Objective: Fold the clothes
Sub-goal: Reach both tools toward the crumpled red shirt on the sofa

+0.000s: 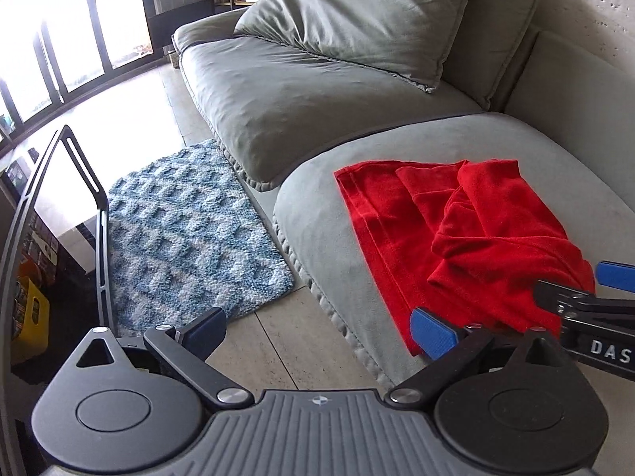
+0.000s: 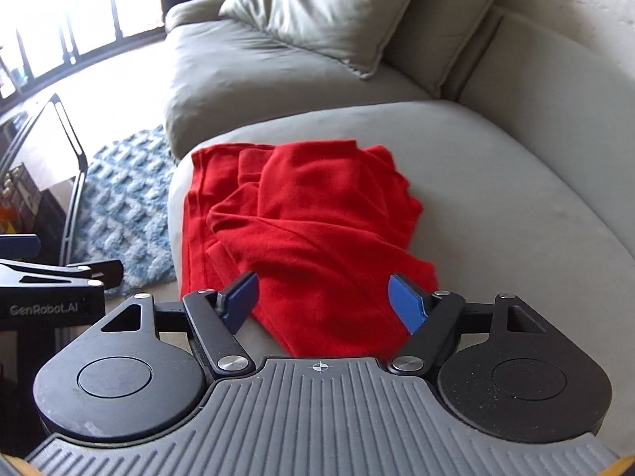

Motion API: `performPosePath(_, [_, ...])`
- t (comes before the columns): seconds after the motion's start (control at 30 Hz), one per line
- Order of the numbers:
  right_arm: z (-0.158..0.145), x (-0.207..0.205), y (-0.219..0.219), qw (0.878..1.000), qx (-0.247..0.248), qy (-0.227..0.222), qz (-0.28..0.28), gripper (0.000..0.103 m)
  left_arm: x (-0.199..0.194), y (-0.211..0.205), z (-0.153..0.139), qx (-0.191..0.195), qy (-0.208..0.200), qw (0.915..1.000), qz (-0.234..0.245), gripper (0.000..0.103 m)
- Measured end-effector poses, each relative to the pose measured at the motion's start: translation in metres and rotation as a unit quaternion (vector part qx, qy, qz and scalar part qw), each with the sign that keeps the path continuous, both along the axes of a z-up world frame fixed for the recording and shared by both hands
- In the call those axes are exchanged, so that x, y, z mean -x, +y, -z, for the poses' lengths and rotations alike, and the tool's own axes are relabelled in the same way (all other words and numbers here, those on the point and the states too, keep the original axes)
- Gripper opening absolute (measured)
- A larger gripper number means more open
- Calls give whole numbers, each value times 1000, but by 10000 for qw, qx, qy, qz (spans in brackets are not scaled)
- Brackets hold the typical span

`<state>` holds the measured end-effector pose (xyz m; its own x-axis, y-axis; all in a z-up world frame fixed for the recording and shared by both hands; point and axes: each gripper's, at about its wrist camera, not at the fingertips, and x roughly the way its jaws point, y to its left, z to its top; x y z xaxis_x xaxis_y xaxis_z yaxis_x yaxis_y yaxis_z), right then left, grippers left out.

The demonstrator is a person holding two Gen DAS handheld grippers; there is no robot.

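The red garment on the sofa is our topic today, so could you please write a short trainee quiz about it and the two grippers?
1. True or false: the red garment lies flat and neatly folded on the grey seat cushion.
2. Which gripper is more directly in front of the garment? A) left gripper B) right gripper
3. Fill in: on the floor beside the sofa lies a blue and white ____.

Key
1. False: it is rumpled, with part bunched over itself.
2. B: its open fingers frame the cloth's near edge.
3. Rug.
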<state>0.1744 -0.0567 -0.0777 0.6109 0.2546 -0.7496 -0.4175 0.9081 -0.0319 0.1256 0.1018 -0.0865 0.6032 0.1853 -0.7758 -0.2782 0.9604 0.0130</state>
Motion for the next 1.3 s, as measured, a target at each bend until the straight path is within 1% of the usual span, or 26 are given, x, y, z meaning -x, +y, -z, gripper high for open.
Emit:
performPosePath(0.1, [10, -11, 18, 9989, 199, -89, -411, 77, 2, -4, 0, 85, -25, 9999, 123, 100])
performPosePath(0.13, [14, -15, 25, 9979, 337, -76, -546, 71, 4, -7, -1, 110, -45, 9998, 186, 100])
performPosePath(0.17, [20, -17, 30, 9968, 533, -69, -590, 47, 6, -9, -3, 136, -64, 9996, 248, 100])
performPosePath(0.2, [24, -19, 33, 9959, 667, -69, -607, 37, 8, -12, -4, 162, -84, 9994, 310, 100])
performPosePath(0.23, [23, -19, 31, 9967, 594, -71, -544, 29, 10, -14, -6, 188, -103, 9991, 372, 100])
performPosePath(0.27, [19, -20, 24, 9984, 363, -42, -423, 21, 12, -17, -7, 213, -123, 9988, 434, 100])
performPosePath(0.33, [4, -19, 0, 9997, -225, -40, 10, 18, 16, -22, -10, 265, -161, 9980, 559, 100])
performPosePath(0.4, [-18, -13, -35, 9941, -815, -210, 680, 18, 19, -27, -12, 316, -200, 9970, 683, 100])
performPosePath(0.43, [-30, -7, -57, 9885, -1073, -312, 1021, 17, 21, -30, -14, 342, -220, 9964, 745, 100])
performPosePath(0.5, [-52, 11, -104, 9733, -1503, -508, 1661, 17, 25, -35, -17, 393, -258, 9951, 869, 100])
performPosePath(0.57, [-74, 38, -153, 9554, -1759, -719, 2258, 15, 33, -51, -28, 502, -432, 9905, 1208, 100])
performPosePath(0.63, [-90, 73, -197, 9364, -1884, -912, 2816, 14, 43, -72, -41, 612, -622, 9828, 1630, 100])
performPosePath(0.7, [-100, 115, -234, 9149, -2010, -1014, 3352, 14, 55, -98, -51, 752, -745, 9707, 2155, 100])
performPosePath(0.77, [-105, 157, -267, 8905, -2140, -1001, 3888, 15, 68, -125, -61, 895, -859, 9553, 2685, 100])
performPosePath(0.83, [-100, 195, -294, 8664, -2317, -721, 4364, 16, 81, -156, -64, 1012, -890, 9382, 3189, 100])
performPosePath(0.87, [-93, 209, -305, 8606, -2360, -465, 4490, 27, 88, -172, -64, 1036, -879, 9299, 3418, 100])
performPosePath(0.93, [-77, 234, -321, 8552, -2367, 62, 4610, 42, 100, -204, -63, 1010, -813, 9140, 3844, 100])
performPosePath(0.97, [-71, 248, -328, 8512, -2391, 127, 4671, 48, 106, -221, -60, 936, -745, 9072, 4033, 100])
performPosePath(1.0, [-67, 263, -333, 8467, -2434, 73, 4731, 50, 113, -237, -58, 862, -677, 9000, 4219, 100])
performPosePath(1.07, [-63, 287, -342, 8387, -2467, -107, 4854, 59, 120, -264, -50, 712, -396, 8927, 4432, 99])
performPosePath(1.1, [-61, 295, -346, 8384, -2449, -146, 4867, 59, 123, -275, -47, 660, -250, 8934, 4437, 95])
performPosePath(1.13, [-58, 298, -348, 8443, -2394, -108, 4792, 59, 124, -281, -45, 615, -136, 8969, 4377, 92])
performPosePath(1.17, [-55, 298, -347, 8559, -2306, -11, 4629, 59, 124, -284, -43, 562, -90, 9014, 4293, 92])
performPosePath(1.2, [-52, 298, -345, 8705, -2187, 89, 4409, 59, 123, -286, -42, 507, -60, 9058, 4205, 92])
performPosePath(1.23, [-47, 298, -340, 8847, -2038, 137, 4190, 58, 123, -287, -41, 447, -75, 9100, 4120, 90])
performPosePath(1.3, [-35, 296, -325, 9145, -1608, 238, 3704, 57, 125, -285, -41, 357, -150, 9158, 3998, 87])
